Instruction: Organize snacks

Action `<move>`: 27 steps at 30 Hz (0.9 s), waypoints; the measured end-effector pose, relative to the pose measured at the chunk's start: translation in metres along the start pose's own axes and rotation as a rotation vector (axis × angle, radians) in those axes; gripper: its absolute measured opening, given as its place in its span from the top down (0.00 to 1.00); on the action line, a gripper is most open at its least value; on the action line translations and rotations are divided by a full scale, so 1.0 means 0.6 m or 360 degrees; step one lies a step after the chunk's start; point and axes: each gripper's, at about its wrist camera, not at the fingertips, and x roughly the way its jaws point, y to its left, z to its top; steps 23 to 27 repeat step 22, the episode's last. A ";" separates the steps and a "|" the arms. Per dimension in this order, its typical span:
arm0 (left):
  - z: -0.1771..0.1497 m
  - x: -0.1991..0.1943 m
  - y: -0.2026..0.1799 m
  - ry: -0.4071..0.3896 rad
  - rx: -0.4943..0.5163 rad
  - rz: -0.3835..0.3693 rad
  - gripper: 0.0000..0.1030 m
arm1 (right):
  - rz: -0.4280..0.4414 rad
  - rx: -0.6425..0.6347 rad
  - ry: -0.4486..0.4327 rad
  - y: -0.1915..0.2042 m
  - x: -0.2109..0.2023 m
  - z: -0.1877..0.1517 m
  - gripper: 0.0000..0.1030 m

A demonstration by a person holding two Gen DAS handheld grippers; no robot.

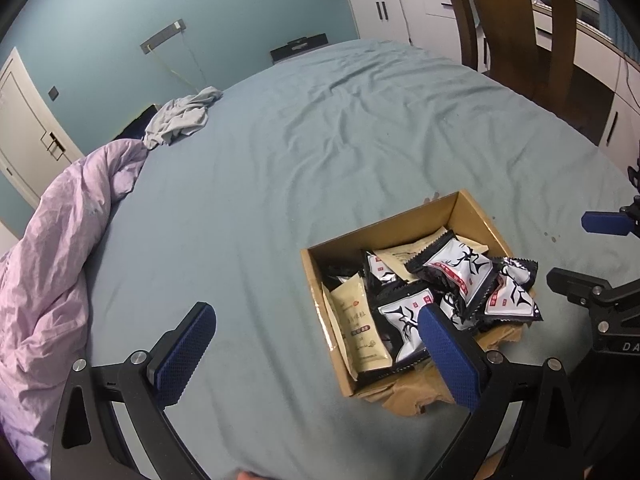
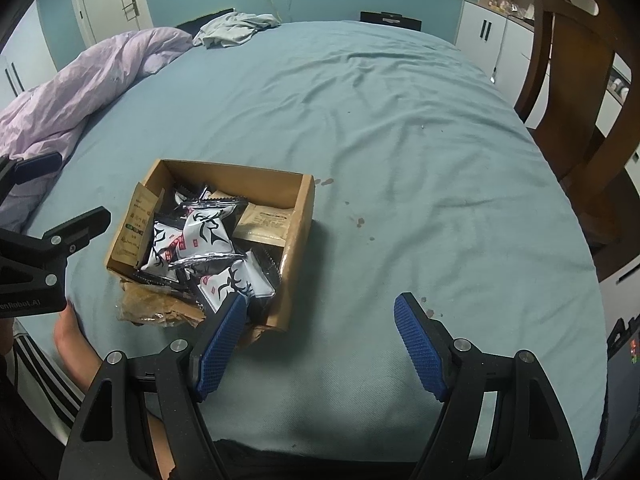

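One cardboard box (image 2: 298, 216) sits on the bed (image 2: 400, 160), open at the top, with a crumpled brown paper bag (image 2: 156, 312) tucked under its near edge. Inside lie glossy snack packets with crimped, saw-toothed ends: about six or seven black-and-white packets (image 2: 206, 234) printed with an antlered deer, and about three flat tan packets (image 2: 262, 226), one standing against the side wall. More may be buried underneath; I cannot count those.

Two tools are over the bed. The left hand-held gripper (image 1: 316, 360) stands wide with nothing between its two blue, knobbly rubber pads (image 1: 184, 360); the box lies just ahead of its right finger, whose pad overlaps the near packets in view. The right hand-held gripper (image 2: 320, 348) is also spread wide and holds nothing; the box lies ahead and to its left, its left pad reaching over the box's near corner.

The bedsheet is soft, wrinkled grey-blue cloth with a few small dark spots beside the box. One rumpled lilac quilt (image 2: 80, 80) and one crumpled grey garment (image 2: 236, 28) lie far beyond the box. One wooden chair (image 2: 568, 80) stands to the right.
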 end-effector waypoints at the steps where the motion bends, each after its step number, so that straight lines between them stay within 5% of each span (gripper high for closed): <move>1: 0.000 0.000 0.000 0.0000 -0.0001 -0.0001 0.00 | -0.0002 -0.0002 0.0001 0.001 0.000 0.000 0.26; 27: -0.001 0.003 0.006 0.0029 -0.0032 0.0009 0.00 | -0.0011 -0.0021 0.0002 0.002 0.002 0.000 0.26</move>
